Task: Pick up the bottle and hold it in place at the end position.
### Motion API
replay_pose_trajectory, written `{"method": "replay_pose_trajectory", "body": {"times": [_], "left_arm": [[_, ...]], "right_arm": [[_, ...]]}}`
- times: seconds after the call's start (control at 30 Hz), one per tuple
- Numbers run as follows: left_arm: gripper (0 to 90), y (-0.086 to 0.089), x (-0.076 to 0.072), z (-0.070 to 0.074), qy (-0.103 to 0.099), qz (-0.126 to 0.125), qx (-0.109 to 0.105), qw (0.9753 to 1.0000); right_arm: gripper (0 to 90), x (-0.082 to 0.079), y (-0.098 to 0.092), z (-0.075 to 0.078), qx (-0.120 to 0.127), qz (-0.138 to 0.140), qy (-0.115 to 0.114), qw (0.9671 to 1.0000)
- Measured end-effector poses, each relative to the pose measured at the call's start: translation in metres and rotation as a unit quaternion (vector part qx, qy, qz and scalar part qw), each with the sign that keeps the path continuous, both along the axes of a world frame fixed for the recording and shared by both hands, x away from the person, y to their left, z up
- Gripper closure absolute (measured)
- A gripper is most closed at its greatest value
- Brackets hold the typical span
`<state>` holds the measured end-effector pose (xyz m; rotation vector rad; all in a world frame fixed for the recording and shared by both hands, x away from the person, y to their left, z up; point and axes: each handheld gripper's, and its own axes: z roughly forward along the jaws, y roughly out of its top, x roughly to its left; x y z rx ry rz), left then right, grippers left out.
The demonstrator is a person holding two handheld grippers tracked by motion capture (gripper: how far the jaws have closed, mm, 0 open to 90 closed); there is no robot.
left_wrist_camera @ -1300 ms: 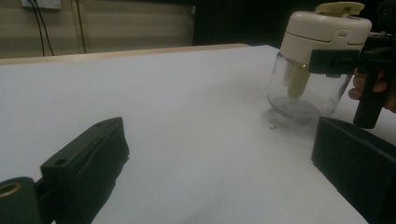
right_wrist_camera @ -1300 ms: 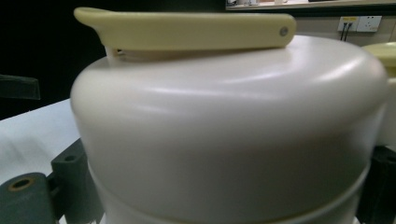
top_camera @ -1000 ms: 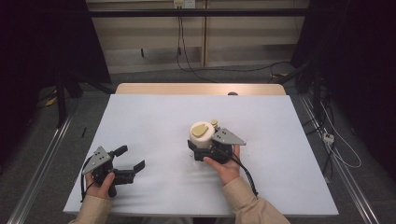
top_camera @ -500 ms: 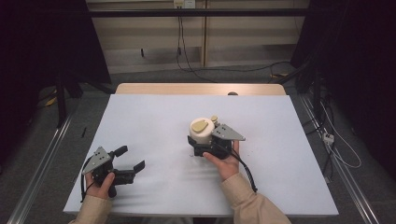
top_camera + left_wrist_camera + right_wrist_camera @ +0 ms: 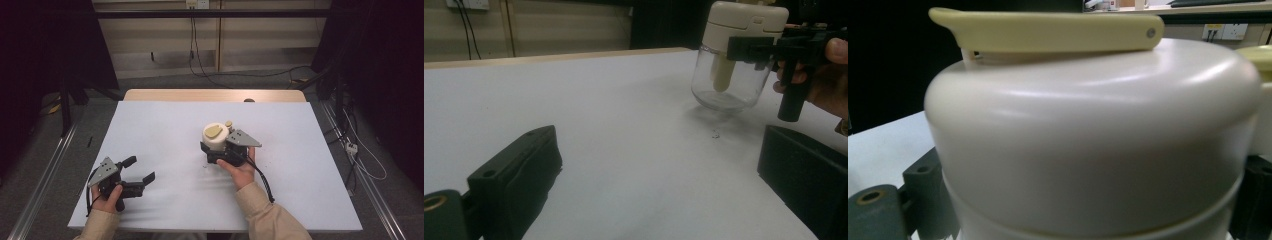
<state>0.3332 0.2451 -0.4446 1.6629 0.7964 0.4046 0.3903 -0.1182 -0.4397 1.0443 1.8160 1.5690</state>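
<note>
The right gripper is clamping a cream-lidded glass jar, lifting it just off the white table near centre. At seven o'clock, the left gripper is resting wide open, gripping nothing.

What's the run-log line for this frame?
right gripper: shut on glass jar, held off table | jar lid: on | left gripper: open, idle, near table's front-left

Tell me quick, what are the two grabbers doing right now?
Left gripper: open, holding nothing, low over the table.
Right gripper: closed on the jar, gripping it by its cream lid.
</note>
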Motion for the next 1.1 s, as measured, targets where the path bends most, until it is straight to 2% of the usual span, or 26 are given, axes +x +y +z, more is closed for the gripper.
{"method": "replay_pose_trajectory", "body": {"times": [0.17, 0.47, 1.1], "left_arm": [[3.1, 0.0, 0.0, 0.0, 0.001, -0.001, 0.001, 1.0], [3.1, 0.0, 0.0, -0.001, 0.003, -0.001, 0.0, 1.0], [3.0, 0.0, 0.001, -0.001, 0.004, -0.002, -0.001, 1.0]], "right_arm": [[6.7, 0.003, 0.001, 0.002, -0.006, -0.003, -0.003, 1.0], [6.7, 0.011, -0.003, 0.002, 0.006, -0.011, -0.001, 0.9999], [6.7, 0.022, -0.001, 0.0, 0.005, -0.015, 0.0, 0.9999]]}}
